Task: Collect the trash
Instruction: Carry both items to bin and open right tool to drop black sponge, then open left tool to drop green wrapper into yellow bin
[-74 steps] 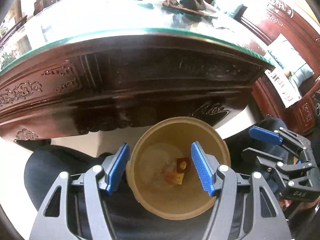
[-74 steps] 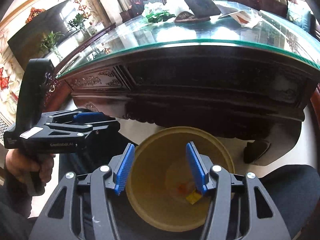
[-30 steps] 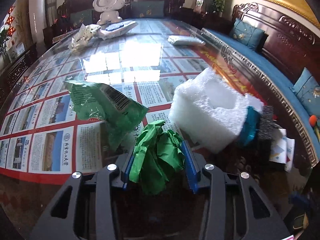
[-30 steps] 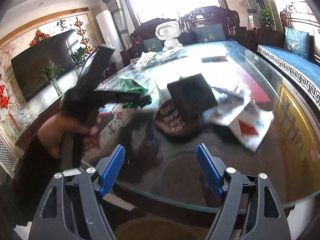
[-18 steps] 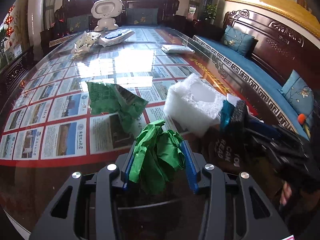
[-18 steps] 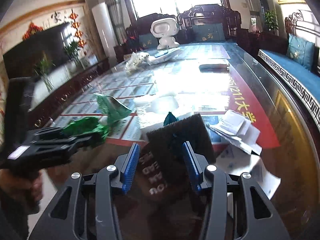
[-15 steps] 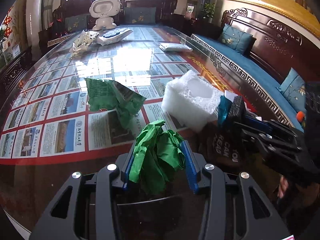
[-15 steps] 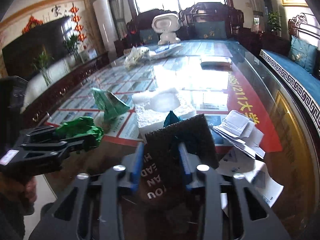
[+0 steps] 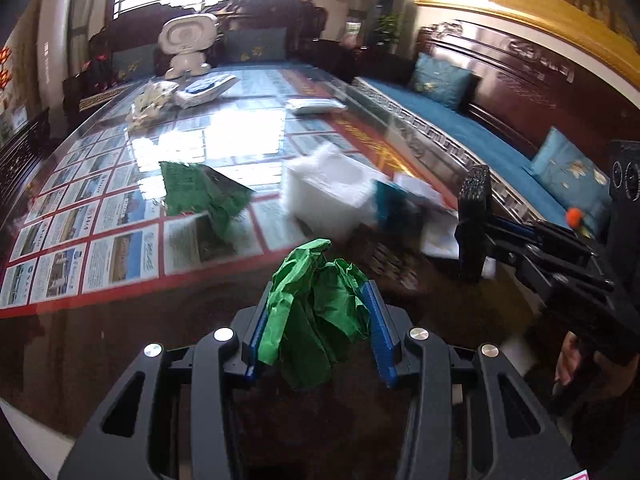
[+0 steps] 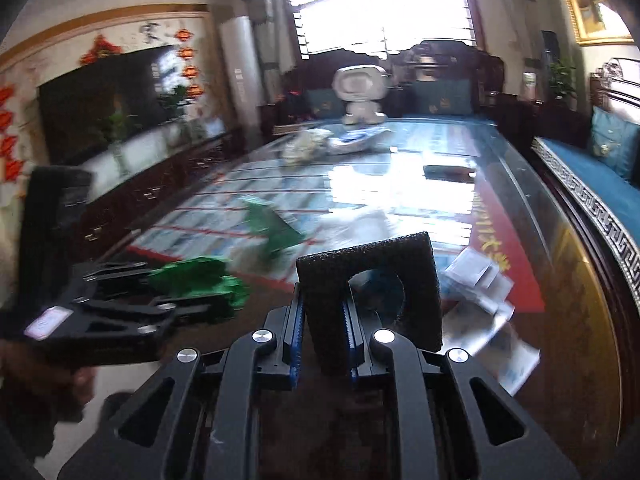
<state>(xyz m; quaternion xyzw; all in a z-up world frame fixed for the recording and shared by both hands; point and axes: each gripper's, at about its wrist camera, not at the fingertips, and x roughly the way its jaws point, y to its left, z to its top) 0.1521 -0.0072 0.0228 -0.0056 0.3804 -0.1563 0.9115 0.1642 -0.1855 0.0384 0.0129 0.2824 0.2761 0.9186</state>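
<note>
Both hands are loaded above the near edge of a long glass-topped table (image 9: 100, 320): the left gripper (image 9: 318, 320) has its blue fingers (image 9: 256, 332) pressed in on a crumpled wad of green wrapper (image 9: 316, 308), while the right gripper (image 10: 324, 332) has its fingers closed tight on one wall of a black foam frame (image 10: 372, 280), holding it upright so its round cut-out faces the camera. Each piece is pinched near its lower part and carried clear of the glass, a hold that looks meant for transport rather than sorting. More litter waits farther along the table: a torn green packet (image 9: 200, 192) near the middle, a white foam block (image 9: 328, 192) just beside it toward the right edge, and loose white papers (image 10: 476, 292) by the right edge. A white robot figure (image 9: 186, 46) stands at the far end. No bin shows in either view, so the drop-off, probably the next step, lies out of frame.
</note>
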